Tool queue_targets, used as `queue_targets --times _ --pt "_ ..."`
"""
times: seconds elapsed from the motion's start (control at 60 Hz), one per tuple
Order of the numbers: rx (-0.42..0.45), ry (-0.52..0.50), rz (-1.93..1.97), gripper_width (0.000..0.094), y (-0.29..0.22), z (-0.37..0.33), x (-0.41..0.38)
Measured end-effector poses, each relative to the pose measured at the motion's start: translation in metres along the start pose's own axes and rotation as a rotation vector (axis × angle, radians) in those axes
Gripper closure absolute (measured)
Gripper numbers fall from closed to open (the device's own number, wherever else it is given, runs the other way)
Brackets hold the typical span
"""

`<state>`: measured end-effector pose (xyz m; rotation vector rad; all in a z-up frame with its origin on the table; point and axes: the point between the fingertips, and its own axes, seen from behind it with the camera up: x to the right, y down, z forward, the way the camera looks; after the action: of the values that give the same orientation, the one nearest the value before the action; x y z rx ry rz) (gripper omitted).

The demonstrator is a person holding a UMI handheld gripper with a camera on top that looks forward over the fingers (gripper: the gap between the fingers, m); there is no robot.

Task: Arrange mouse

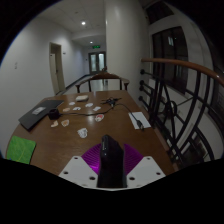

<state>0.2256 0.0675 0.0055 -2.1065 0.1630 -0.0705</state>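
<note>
A black mouse (109,160) stands on edge between my two fingers, above the near end of a brown wooden table (60,140). My gripper (110,150) is shut on the mouse. The purple pads (92,158) press against it from both sides. The lower part of the mouse is hidden between the white fingers.
A green mat (20,149) lies at the table's near left. A dark flat device (37,115) sits farther left, and a notebook (139,120) lies at right. Several small white items (83,131) are scattered mid-table. A railing (172,105) runs along the right. Doors (97,62) stand beyond.
</note>
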Motion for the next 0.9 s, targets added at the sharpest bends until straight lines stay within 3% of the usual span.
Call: queue_targets --times 0.067,0.183,0.317,0.4,0.5,0.667,0.8,0.833,0.9 --pt "0.017 -0.012 0.022 0.0669 -0.007 -0.011 -0.005" --pt "0.132 -0.006 0.015 0.0667 -0.065 -0.062 -0.04" --pt "0.297 -0.076 -0.072 0.0655 -0.135 -0.136 -0.151" --pt "0.345 -0.126 -0.114 0.0646 -0.14 -0.162 -0.227" --pt "0.295 -0.185 -0.144 0.0645 -0.096 -0.152 -0.311" --pt "0.075 -0.177 -0.143 0.0645 0.011 -0.102 -0.371" --pt "-0.001 -0.128 -0.18 0.0642 0.053 -0.081 -0.371" --pt "0.023 -0.127 -0.177 0.0643 0.05 -0.076 -0.37" --pt "0.007 -0.13 -0.21 0.0578 0.052 -0.075 -0.37"
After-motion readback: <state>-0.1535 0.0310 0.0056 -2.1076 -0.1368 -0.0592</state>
